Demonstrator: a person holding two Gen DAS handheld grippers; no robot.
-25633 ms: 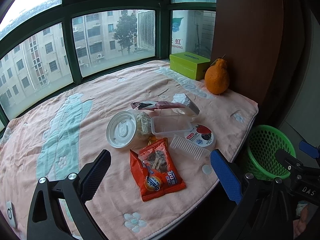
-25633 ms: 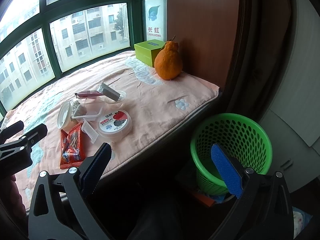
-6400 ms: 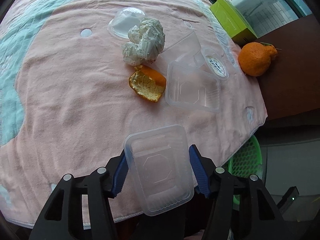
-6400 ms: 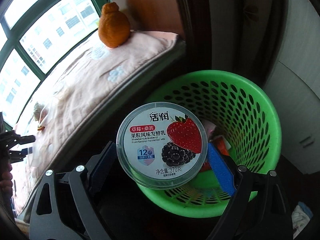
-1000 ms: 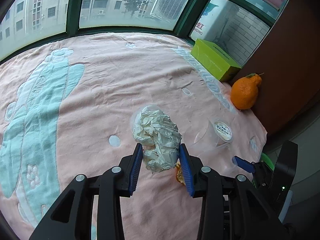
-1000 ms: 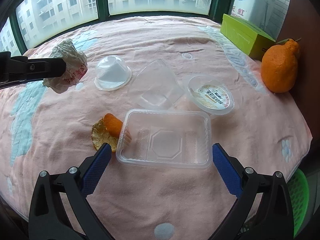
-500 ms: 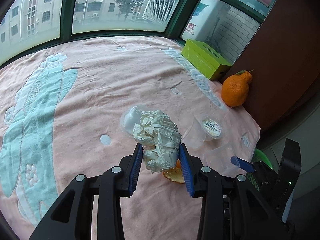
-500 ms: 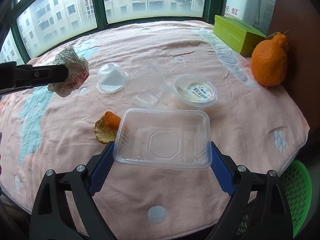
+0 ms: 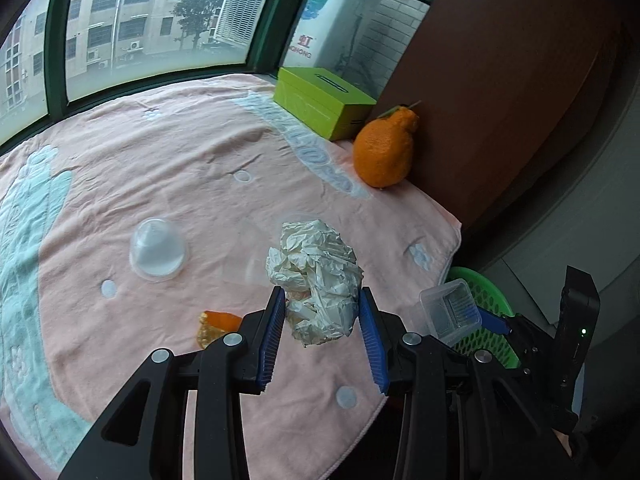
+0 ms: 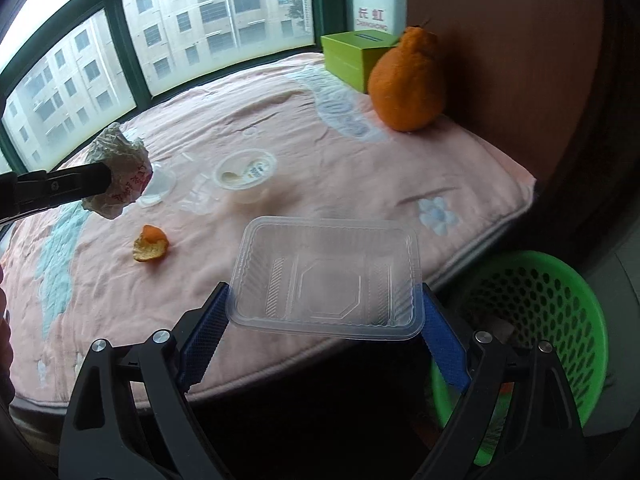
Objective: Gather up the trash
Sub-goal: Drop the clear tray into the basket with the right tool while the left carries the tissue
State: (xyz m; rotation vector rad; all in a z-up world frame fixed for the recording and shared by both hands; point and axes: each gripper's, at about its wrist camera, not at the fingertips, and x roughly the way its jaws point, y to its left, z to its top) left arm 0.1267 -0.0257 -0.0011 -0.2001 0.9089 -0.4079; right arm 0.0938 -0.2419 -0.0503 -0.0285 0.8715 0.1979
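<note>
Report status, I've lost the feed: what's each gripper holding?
Left gripper shut on crumpled paper. Right gripper shut on clear tray, lifted. Green basket ahead, unobstructed. Orange peel remains on blanket.

Sign [image 10: 372, 17] outside window: "长虹 CHANGHONG"; wrapper's [image 10: 120, 176] red print illegible

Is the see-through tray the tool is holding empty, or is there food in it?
Empty. The clear plastic tray shows only its ribbed, moulded bottom, with the pink blanket visible straight through it.
</note>
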